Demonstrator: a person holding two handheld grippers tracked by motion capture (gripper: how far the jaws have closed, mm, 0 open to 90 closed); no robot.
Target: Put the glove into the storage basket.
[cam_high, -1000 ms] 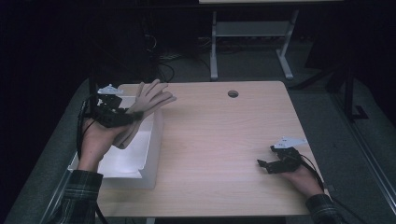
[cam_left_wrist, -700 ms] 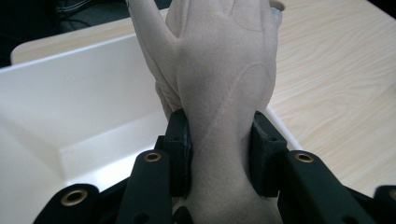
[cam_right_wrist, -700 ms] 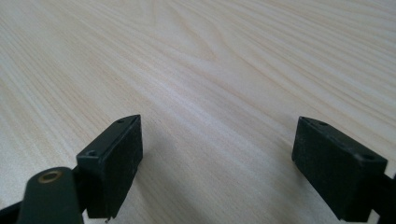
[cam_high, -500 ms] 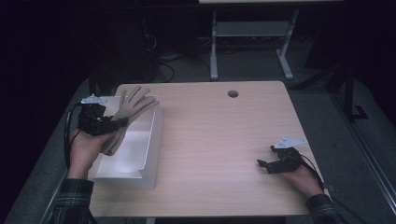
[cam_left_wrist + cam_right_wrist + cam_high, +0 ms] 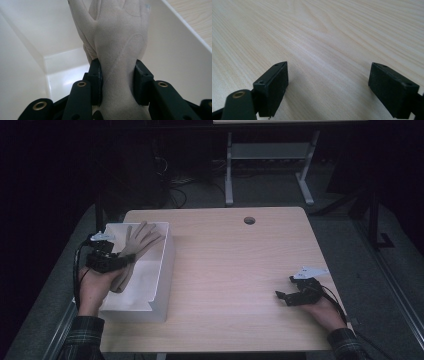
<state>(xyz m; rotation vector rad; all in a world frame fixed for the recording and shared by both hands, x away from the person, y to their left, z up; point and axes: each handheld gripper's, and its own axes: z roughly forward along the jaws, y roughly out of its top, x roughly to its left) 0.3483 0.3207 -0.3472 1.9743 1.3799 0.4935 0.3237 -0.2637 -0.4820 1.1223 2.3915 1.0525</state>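
Left gripper view shows our left gripper (image 5: 117, 77) clamped on a beige glove (image 5: 117, 37) at its wrist, glove fingers rising beyond our jaws inside the white bin (image 5: 165, 265). Our right gripper (image 5: 328, 87) rests spread apart on the wooden table (image 5: 337, 30), nothing between its fingers.

Your left gripper (image 5: 117, 82) is clamped on a beige glove (image 5: 117, 45), jaws pinching its narrow wrist part from both sides. The glove's wider hand part spreads upward just past the jaw tips, fingers cut off at the top. White bin (image 5: 30, 50) walls surround the claw; a strip of wooden table (image 5: 195, 17) sits beyond the rim, upper right.
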